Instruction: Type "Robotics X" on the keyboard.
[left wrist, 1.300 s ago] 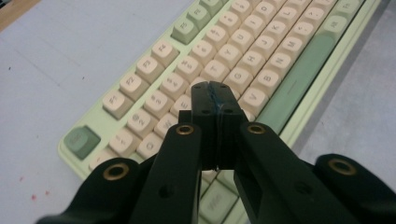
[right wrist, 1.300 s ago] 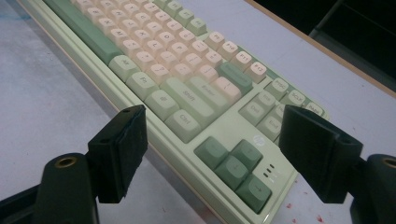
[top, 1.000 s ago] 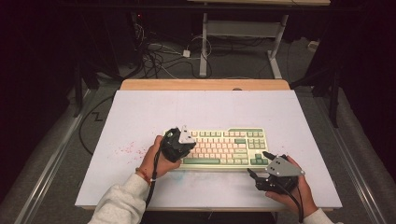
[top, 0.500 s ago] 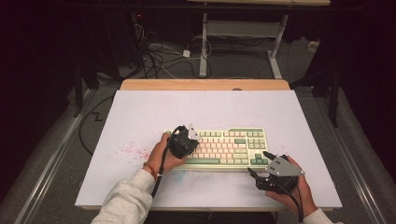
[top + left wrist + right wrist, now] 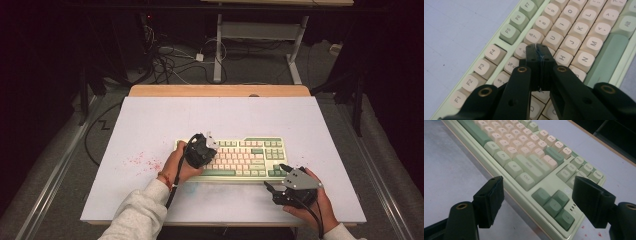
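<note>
Closed left gripper over blocky matte keyboard (cream, green keycaps)

Probably a lab or test room: a white table on a dark floor, loose cables behind it, a metal desk frame, black surroundings.
</note>
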{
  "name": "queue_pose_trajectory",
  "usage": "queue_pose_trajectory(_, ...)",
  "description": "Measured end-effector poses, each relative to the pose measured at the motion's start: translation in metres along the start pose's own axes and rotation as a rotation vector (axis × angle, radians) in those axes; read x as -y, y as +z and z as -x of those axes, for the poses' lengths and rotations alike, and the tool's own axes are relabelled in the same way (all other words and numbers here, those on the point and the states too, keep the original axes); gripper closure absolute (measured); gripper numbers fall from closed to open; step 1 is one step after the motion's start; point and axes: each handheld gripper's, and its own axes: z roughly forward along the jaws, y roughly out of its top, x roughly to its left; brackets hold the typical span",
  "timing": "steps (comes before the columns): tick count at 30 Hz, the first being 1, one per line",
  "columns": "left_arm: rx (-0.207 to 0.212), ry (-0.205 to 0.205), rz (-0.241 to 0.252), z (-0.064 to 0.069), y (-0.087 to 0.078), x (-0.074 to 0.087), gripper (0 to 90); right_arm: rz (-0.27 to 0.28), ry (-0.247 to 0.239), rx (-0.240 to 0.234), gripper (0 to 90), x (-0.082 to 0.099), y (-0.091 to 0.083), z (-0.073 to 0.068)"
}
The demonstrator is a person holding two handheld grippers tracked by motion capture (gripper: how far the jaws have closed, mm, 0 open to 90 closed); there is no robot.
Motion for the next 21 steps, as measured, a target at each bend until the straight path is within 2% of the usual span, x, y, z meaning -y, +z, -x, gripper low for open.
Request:
queue_pose_trajectory(5,0.0,0.0,0.002,0.001,0.0,0.0,86.6,-0.009,-0.012,-0.005,25.7,0.0,0.001,-0.002)
queue_pose_trajectory(14,-0.022,-0.009,0.064,-0.001,-0.014,0.003,84.3,-0.001,-0.008,-0.003,25.7,-0.001,-0.001,0.0)
queue_pose_trajectory(21,-0.044,-0.004,0.09,-0.002,-0.022,0.005,78.8,0.002,-0.009,-0.002,25.7,-0.001,-0.001,0.0)
